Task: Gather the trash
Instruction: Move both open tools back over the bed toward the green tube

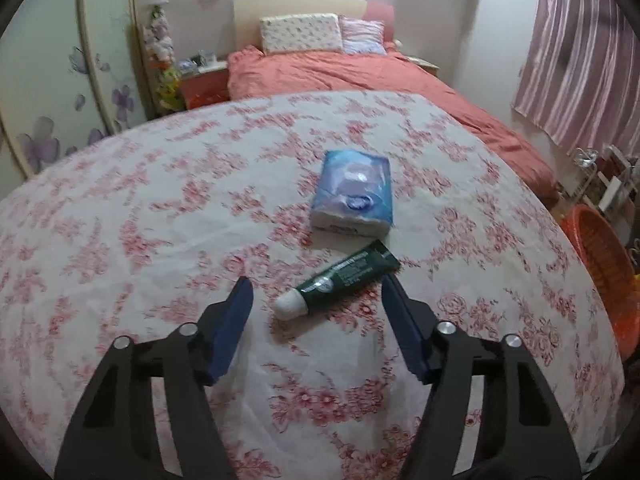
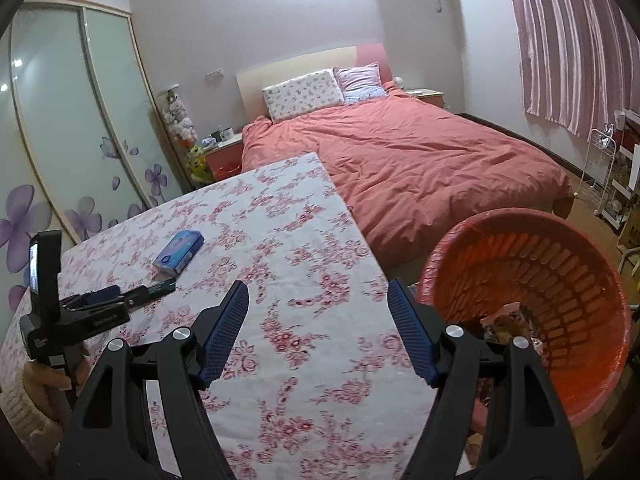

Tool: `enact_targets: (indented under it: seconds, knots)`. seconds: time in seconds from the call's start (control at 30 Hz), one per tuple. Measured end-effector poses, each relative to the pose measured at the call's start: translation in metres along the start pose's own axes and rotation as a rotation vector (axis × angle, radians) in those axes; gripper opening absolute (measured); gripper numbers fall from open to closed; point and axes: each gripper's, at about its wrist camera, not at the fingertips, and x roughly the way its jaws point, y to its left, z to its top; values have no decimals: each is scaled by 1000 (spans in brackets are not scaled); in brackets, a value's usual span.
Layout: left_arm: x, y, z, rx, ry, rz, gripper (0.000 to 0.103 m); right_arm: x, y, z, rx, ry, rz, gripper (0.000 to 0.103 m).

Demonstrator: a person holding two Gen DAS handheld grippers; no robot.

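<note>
Red-floral white tablecloth, blue tissue pack, dark-green white-capped tube, orange basket

1. A bedroom in a home is shown.
2. A made bed with a coral-red duvet is seen at the far middle, with a patterned pillow and a striped pillow propped against a cream and pink headboard.
3. A sliding wardrobe with frosted doors printed with purple flowers is placed along the left wall.
4. A bedside table carrying mugs is set left of the bed, with a stack of soft toys beside it.
5. Pink striped curtains are hung on the right.
6. A table covered in a rose-print cloth is stood at the near end, and an orange plastic basket is seen at its right.
</note>
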Motion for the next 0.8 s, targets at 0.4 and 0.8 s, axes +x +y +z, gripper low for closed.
enact_targets:
  seconds: [0.4,0.8]
  knots:
    - [-1,-17,-10,71,37,-109,38,5,13,-4,-8,32,10,72]
    - [6,-27,-5,68,33,-71,27,9,10,-5,18,50,16,72]
